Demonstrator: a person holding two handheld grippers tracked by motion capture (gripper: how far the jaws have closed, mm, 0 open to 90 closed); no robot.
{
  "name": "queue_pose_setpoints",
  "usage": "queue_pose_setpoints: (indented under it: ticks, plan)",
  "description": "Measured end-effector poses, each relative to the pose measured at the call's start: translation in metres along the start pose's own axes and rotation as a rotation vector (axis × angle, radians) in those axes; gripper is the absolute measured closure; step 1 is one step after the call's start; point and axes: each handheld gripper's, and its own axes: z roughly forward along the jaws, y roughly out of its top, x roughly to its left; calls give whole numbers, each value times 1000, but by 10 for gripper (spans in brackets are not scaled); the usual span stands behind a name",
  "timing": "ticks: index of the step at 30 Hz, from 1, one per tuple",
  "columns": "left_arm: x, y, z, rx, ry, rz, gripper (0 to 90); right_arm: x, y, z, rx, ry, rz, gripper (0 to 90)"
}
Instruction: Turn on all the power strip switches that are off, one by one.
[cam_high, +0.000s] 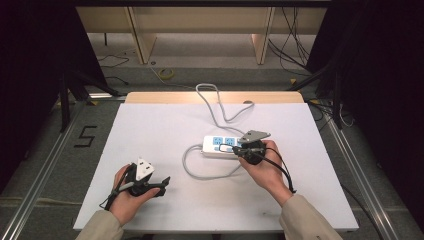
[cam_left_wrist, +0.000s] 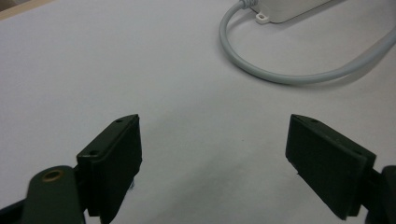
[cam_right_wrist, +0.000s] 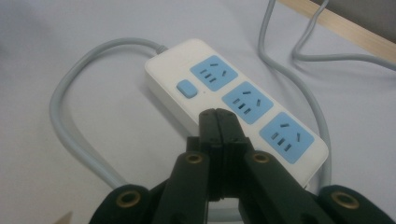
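Two grippers are at work on the white table (cam_high: 150, 125). At the lower left of the high view, the left gripper (cam_high: 162, 182) rests on the table with its jaws spread wide and nothing between them, probably waiting. Right of centre lies the power strip (cam_high: 222, 145), its cable (cam_high: 192, 170) looping left. The right gripper (cam_right_wrist: 218, 116) has its jaws pressed together and empty, the tip just beside the strip's blue button (cam_right_wrist: 187, 88), likely to press it.

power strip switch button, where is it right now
In the right gripper view the blue switch button sits at the power strip's cable end, beside the first socket, just beyond the shut right gripper.
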Motion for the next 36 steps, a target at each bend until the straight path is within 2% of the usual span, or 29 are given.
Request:
queue_pose_setpoints:
  ticks: [36]
  plan:
    - [1,0,0,0,3,2,184,0,16,16,34,0,-6,900]
